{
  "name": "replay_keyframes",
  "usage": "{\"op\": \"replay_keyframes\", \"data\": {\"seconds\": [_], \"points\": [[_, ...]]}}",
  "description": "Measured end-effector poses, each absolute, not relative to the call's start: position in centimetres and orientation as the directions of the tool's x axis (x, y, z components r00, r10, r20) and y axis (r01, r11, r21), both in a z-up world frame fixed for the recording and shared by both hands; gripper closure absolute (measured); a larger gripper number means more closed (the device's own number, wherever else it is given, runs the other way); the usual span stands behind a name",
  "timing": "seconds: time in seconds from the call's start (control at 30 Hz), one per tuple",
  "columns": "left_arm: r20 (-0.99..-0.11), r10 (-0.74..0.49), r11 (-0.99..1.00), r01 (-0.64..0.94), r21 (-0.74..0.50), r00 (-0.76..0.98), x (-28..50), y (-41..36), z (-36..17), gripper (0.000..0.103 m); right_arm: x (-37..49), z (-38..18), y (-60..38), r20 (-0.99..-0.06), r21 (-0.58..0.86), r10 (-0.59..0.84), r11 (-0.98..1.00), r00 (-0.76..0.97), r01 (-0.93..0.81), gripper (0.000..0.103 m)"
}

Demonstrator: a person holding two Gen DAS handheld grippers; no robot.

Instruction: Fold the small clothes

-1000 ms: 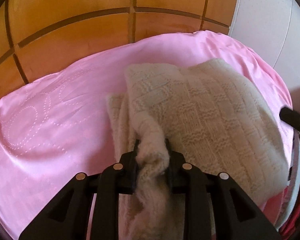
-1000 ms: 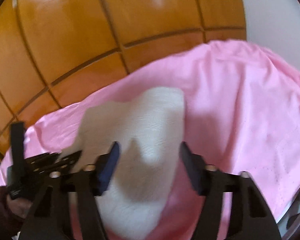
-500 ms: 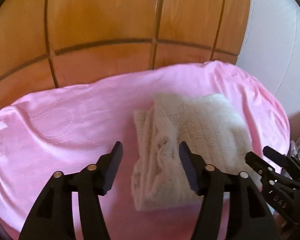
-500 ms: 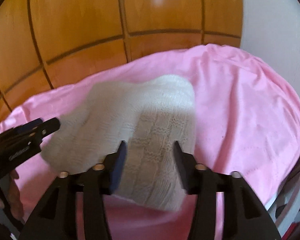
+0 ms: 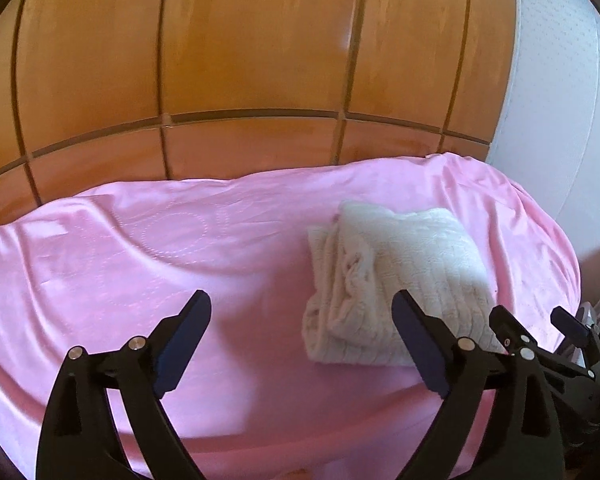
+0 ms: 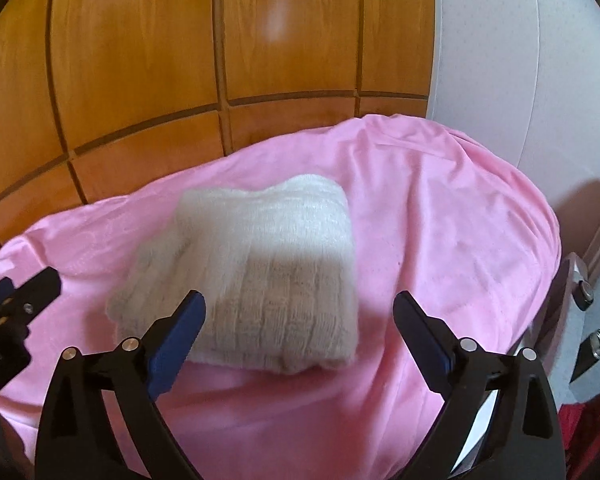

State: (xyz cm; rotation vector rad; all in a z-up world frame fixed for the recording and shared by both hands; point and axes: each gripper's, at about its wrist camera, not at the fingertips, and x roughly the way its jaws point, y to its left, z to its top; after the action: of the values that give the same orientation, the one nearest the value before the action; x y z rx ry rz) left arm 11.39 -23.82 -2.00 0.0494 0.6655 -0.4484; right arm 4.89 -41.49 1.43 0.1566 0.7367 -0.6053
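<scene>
A cream knitted garment lies folded in a compact bundle on the pink cloth; it also shows in the right wrist view. My left gripper is open and empty, held above and in front of the bundle's left edge. My right gripper is open and empty, just in front of the bundle. The right gripper shows at the lower right of the left wrist view. The left gripper shows at the left edge of the right wrist view.
The pink cloth covers a rounded table. Orange-brown tiled floor lies behind it. A white wall or panel stands at the right. Something red and metal hardware sit at the lower right.
My left gripper let go of the knitted garment and opened. Both grippers pulled back and up from the bundle, which now lies folded on the cloth.
</scene>
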Motion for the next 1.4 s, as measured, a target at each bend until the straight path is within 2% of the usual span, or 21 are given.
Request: {"op": "replay_keyframes", "data": {"seconds": [0.37, 0.73, 1.4], "points": [[-0.592, -0.361, 0.914, 0.400, -0.071, 0.721, 10.0, -23.0, -1.9, 0.003, 3.9, 1.9, -40.6, -0.643, -0.101, -0.508, 0.798, 0.573, 0.595, 0.007], [-0.611, -0.330, 0.919, 0.394, -0.031, 0.720, 10.5, -23.2, -2.7, 0.003, 4.1, 1.4, -40.8, -0.656, -0.107, -0.510, 0.793, 0.557, 0.600, 0.007], [-0.608, -0.325, 0.921, 0.389, -0.029, 0.724, 10.2, -22.8, -2.6, 0.002, 4.0, 0.8, -40.3, -0.664, -0.110, -0.497, 0.804, 0.559, 0.585, 0.007]]}}
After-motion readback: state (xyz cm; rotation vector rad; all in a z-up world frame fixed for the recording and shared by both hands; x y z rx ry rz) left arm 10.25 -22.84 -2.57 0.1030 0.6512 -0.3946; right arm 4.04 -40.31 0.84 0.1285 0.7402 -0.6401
